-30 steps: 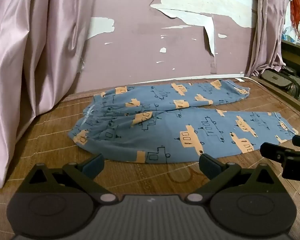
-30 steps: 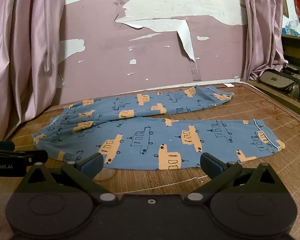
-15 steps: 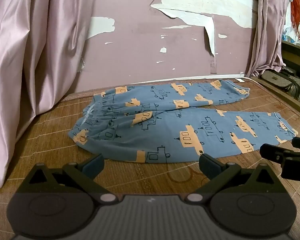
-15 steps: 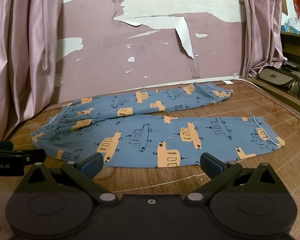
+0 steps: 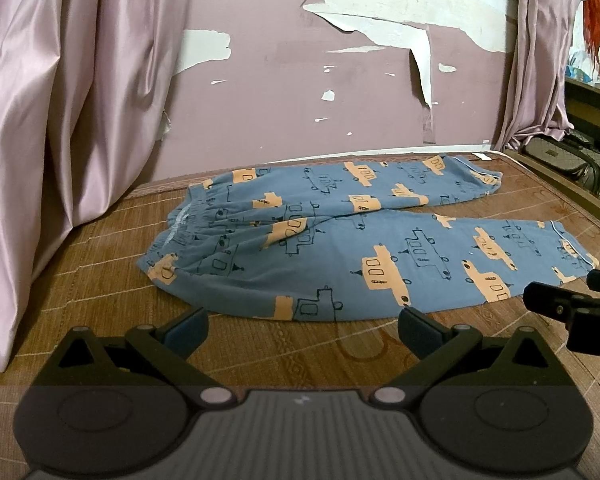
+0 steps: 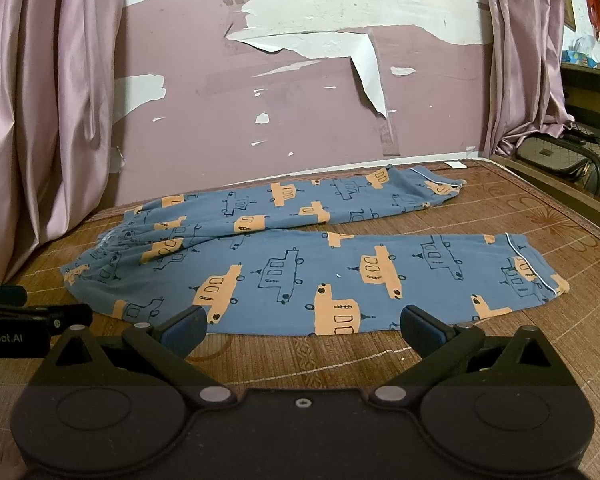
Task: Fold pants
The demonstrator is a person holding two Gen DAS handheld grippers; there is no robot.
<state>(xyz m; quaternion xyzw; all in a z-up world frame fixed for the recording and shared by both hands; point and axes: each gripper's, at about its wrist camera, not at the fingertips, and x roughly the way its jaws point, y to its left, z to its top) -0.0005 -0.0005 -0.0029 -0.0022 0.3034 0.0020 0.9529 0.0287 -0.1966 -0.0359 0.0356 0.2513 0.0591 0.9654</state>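
The blue cotton pants with orange and outlined car prints [image 5: 340, 248] lie flat on a brown woven bamboo mat [image 5: 100, 264], and no fold is made yet. The elastic waistband [image 5: 184, 224] is on the left side, near the pink satin curtain [image 5: 60, 112], and the two legs run to the right, a little spread from each other, with the far leg close to the peeling pink wall [image 5: 280, 80]. The left gripper [image 5: 302, 326] hovers just in front of the near edge of the pants, near the waist part, with its fingers wide apart and nothing between them. The right gripper [image 6: 304, 326] is also wide open and empty, just in front of the near leg, and the cuff with white piping [image 6: 536, 272] is to its right. From here, I think, the first risk is in the grasp: the cloth is thin and lies flat on the mat, so a gripper can slide over the edge, or take only the upper layer, and then the leg opens when it is lifted. If the two grippers do not lift together, the long leg can twist or sag and the fold becomes oblique. The mat has a rough weave, so dragging may wrinkle the fabric. Also the legs are not parallel, so the edges may not meet well.
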